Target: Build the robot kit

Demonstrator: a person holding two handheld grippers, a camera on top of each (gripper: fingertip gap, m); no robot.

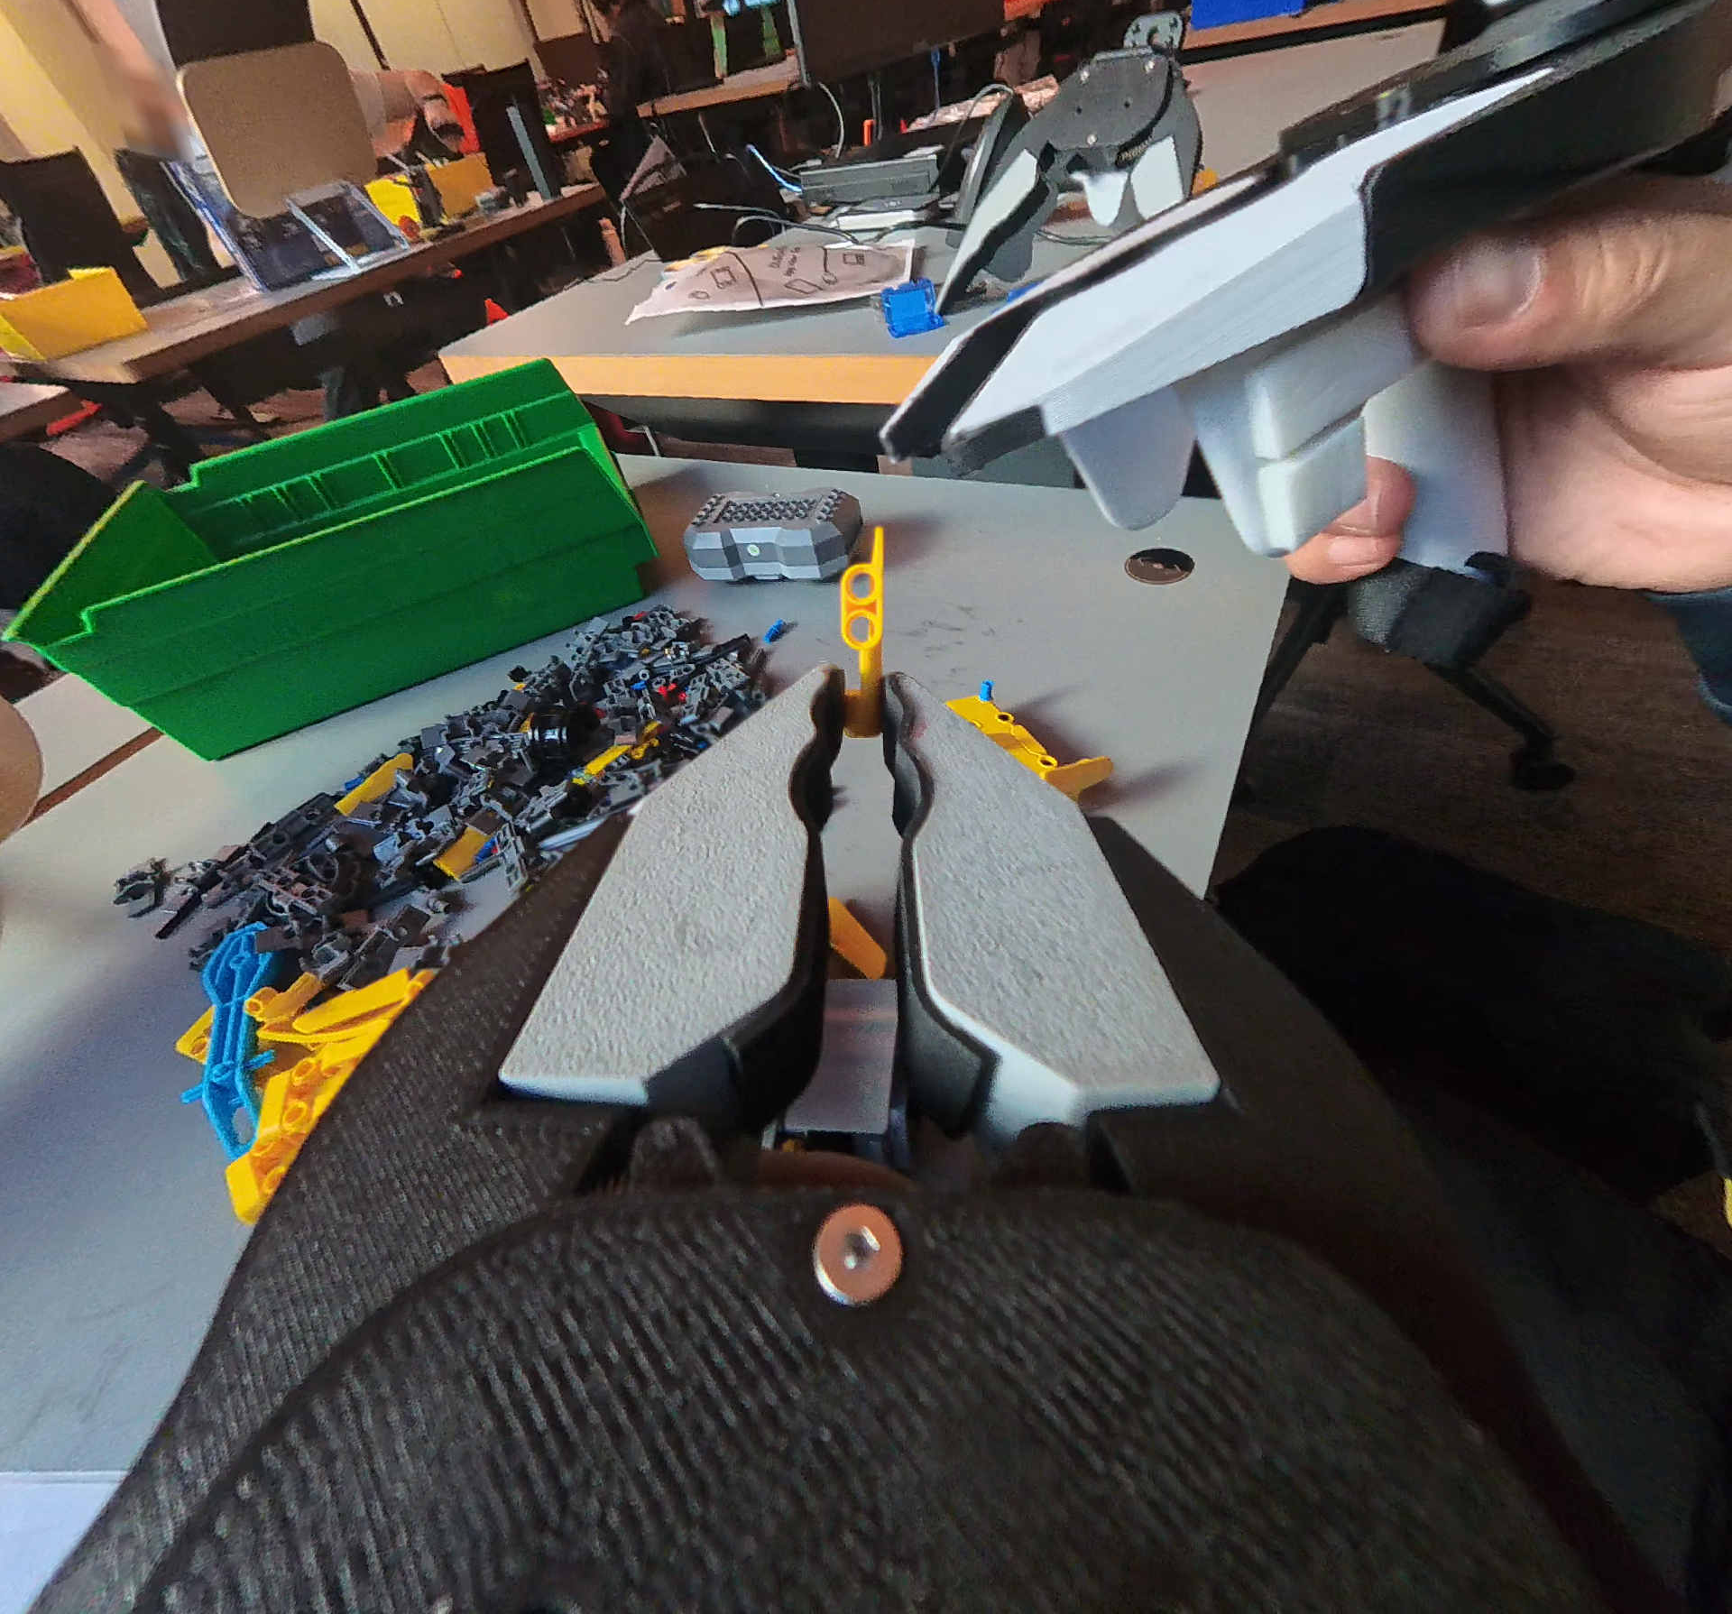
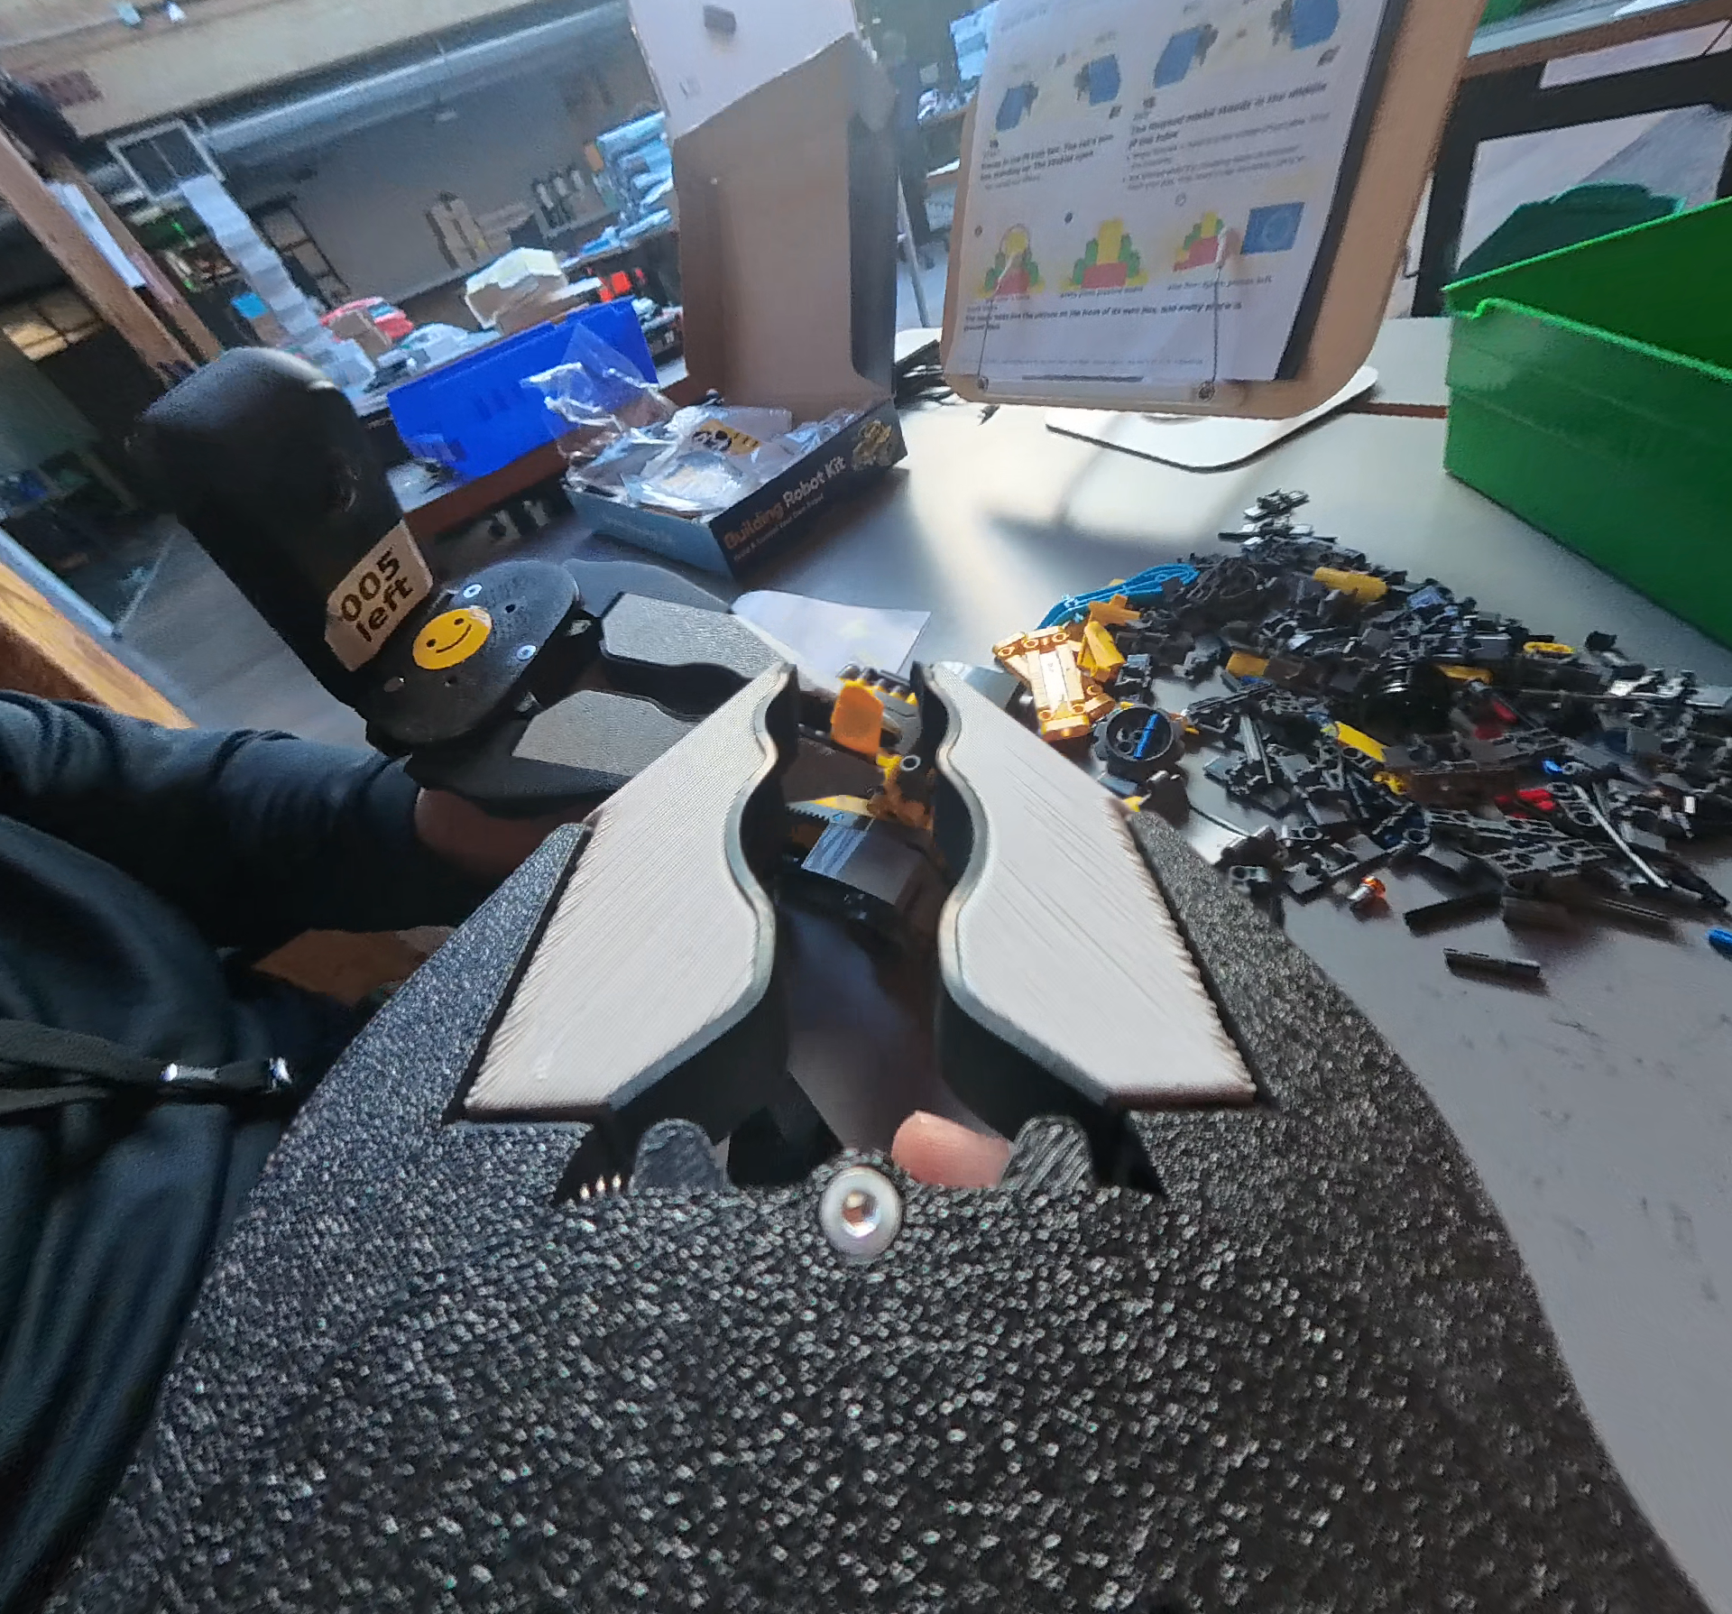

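Left wrist view: the left gripper [image 1: 862, 707] pinches a thin yellow beam [image 1: 863, 622] upright by its lower end; it looks light, rigid, slippery plastic. The right gripper [image 2: 858, 730] stands narrowly apart around a yellow-black assembly [image 2: 876, 782], grip uncertain.

The left gripper [image 1: 862, 707] pinches a yellow piece [image 1: 863, 632] with 2 holes, upright above the table [image 1: 1031, 575]. A black-yellow assembly [image 2: 876, 782] sits between the right gripper [image 2: 858, 697] fingers.

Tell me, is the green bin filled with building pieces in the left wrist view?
No, the green bin shows bare inner walls, while the pile of pieces lies beside it on the table.
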